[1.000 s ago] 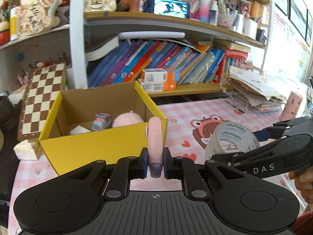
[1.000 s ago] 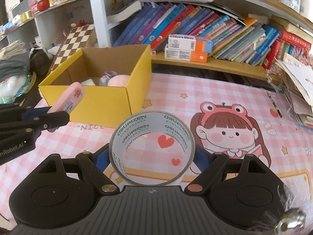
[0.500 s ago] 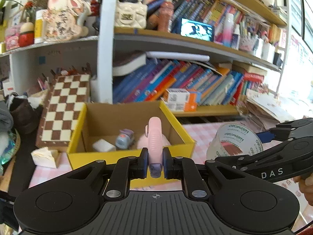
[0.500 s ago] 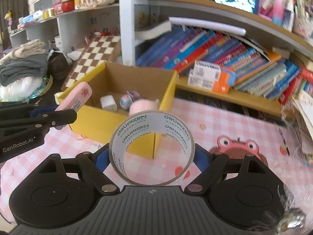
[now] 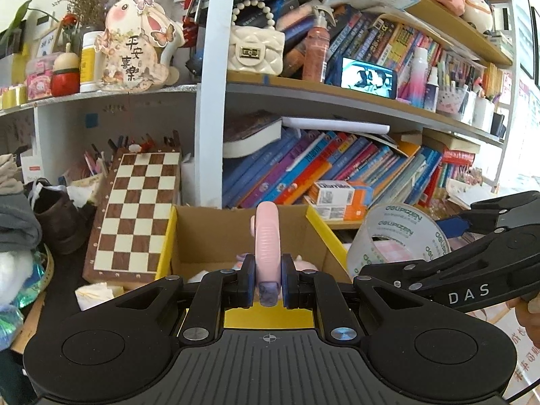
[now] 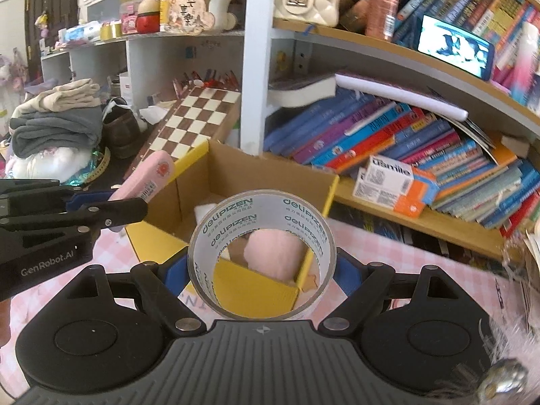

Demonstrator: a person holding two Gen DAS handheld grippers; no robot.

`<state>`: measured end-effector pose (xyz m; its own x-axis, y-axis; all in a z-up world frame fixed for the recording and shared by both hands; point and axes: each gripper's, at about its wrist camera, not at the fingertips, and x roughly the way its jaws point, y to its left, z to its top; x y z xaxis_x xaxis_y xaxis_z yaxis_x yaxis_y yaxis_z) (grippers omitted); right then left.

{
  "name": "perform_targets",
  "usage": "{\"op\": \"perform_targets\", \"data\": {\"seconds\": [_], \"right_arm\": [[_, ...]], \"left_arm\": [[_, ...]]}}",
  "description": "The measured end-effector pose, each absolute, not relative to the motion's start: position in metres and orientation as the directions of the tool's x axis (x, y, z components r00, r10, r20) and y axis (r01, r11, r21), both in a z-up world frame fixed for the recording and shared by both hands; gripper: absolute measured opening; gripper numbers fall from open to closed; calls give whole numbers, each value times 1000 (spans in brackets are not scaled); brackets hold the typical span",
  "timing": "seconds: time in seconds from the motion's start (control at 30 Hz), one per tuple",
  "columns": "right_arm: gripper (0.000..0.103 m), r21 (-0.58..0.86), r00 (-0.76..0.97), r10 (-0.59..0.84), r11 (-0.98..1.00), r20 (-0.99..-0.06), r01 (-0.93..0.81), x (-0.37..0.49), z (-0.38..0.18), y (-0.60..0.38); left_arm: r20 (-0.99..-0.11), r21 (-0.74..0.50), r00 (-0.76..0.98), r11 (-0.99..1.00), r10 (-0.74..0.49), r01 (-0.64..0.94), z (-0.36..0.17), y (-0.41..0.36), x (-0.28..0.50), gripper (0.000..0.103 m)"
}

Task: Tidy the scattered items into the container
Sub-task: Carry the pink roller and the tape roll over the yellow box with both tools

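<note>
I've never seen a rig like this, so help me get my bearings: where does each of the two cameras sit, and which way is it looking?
Left wrist view: sits on the left gripper, looking along its fingers at the yellow box and bookshelf; a fingertip shows lower right.
Right wrist view: sits on the right gripper, facing the same box; no hand is clearly visible.
Shared: both show the pink item in the left gripper, the tape roll in the right, and the chessboard.

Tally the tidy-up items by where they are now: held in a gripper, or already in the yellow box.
Held in a gripper: 2, pink case in the left, tape roll in the right.
In the box: 3, pink plush, white block, small purple toy.
Total: 5
</note>
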<state>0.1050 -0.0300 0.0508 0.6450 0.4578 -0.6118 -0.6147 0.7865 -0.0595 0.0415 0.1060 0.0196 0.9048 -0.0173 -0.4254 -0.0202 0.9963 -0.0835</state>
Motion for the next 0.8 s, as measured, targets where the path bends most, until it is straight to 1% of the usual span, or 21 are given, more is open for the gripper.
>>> {"op": "perform_targets", "data": {"seconds": [0.27, 0.8], "right_arm": [[84, -66, 639, 469, 774, -610, -630, 126, 53, -12], [84, -58, 601, 467, 757, -649, -650, 167, 32, 12]], "left_arm": [[-430, -83, 903, 996, -11, -28, 17, 117, 60, 13], [-495, -80, 869, 996, -16, -28, -3, 132, 102, 13]]}}
